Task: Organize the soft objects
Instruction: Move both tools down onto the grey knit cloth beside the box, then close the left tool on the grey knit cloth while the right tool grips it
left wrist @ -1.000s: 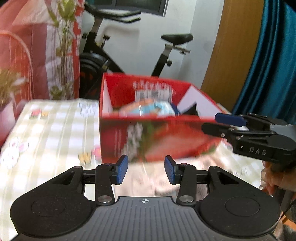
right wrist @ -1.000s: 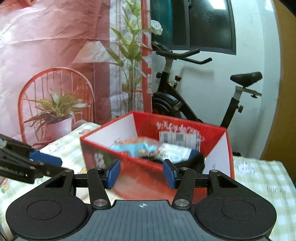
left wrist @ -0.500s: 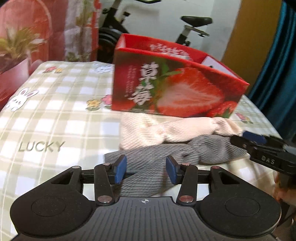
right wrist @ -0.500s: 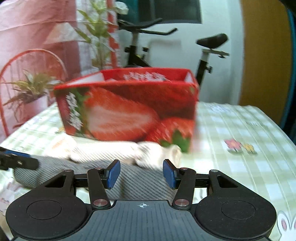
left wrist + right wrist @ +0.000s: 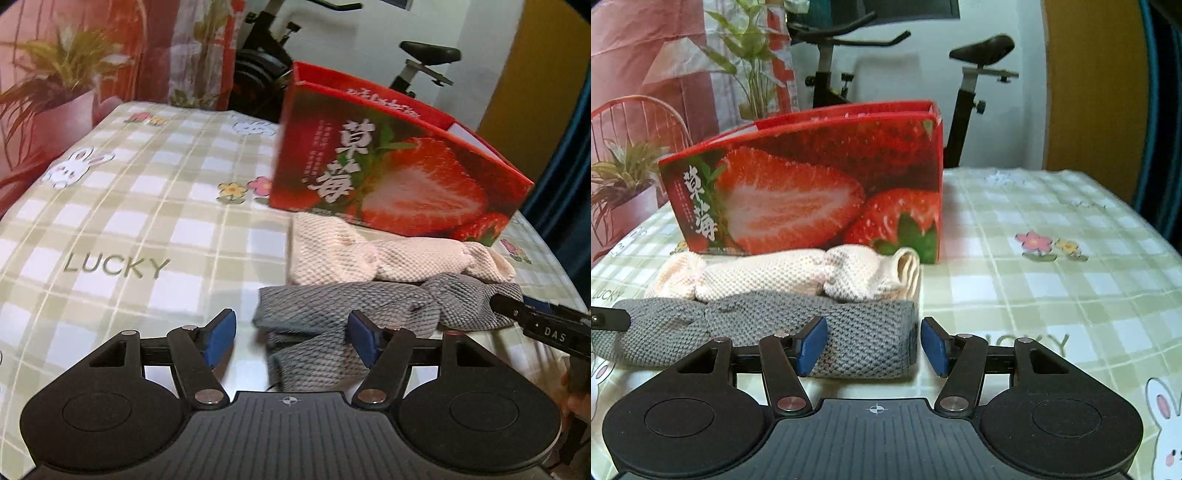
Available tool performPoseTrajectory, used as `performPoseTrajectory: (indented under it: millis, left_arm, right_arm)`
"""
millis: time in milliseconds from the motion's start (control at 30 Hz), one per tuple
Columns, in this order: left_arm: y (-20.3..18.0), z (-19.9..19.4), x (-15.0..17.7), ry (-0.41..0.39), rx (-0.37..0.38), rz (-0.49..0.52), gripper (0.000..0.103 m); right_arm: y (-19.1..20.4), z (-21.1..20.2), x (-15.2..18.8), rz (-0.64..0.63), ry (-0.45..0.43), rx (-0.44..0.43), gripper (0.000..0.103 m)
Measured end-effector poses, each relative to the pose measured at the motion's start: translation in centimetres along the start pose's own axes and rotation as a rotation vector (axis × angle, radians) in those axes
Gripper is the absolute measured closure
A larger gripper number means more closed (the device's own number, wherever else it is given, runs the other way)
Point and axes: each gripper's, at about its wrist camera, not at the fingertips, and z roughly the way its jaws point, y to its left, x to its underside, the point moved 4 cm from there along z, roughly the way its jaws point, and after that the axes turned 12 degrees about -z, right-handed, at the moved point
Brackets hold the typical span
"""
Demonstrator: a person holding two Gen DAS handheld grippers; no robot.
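A grey knitted cloth (image 5: pixel 332 314) lies on the checked tablecloth, with a cream knitted cloth (image 5: pixel 373 254) just behind it, against a red strawberry box (image 5: pixel 388 177). My left gripper (image 5: pixel 290 338) is open, low over the left end of the grey cloth, its jaws on either side of that end. My right gripper (image 5: pixel 870 345) is open around the right end of the grey cloth (image 5: pixel 775 332). The cream cloth (image 5: pixel 790 277) and the box (image 5: pixel 812 188) show behind it. The right gripper also shows in the left wrist view (image 5: pixel 535 321).
The checked tablecloth (image 5: pixel 129 229) spreads left of the cloths and to their right (image 5: pixel 1052 277). An exercise bike (image 5: pixel 964 85) and a potted plant (image 5: pixel 62 92) stand beyond the table's far edge. A blue curtain (image 5: pixel 569 155) hangs at the right.
Both grippers have come down from above the box to table level at the grey cloth. Their jaws have opened wider, one at each end of the cloth.
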Motion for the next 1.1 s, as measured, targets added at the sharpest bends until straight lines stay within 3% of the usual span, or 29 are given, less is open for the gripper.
performPoseTrajectory:
  millis: [100,667,833,1100]
  left_arm:
    - [0.3,0.2,-0.1,0.009,0.0,-0.021,0.034]
    - [-0.6,0.9,0.8,0.044,0.029,0.008,0.035]
    - [-0.1,0.8,0.6,0.048,0.068,-0.017,0.076]
    - [-0.1,0.7,0.7,0.046,0.096,-0.021,0.082]
  right_arm:
    - [0.1,0.2,0.1,0.014,0.018,-0.022,0.052]
    - [1.3,-0.7,-0.2,-0.03,-0.025,-0.083,0.084]
    - [2.1,-1.2,-0.3,-0.063,-0.036,-0.101,0.087]
    - [2.4,-1.1,-0.1,-0.079,-0.026,-0.114,0.086]
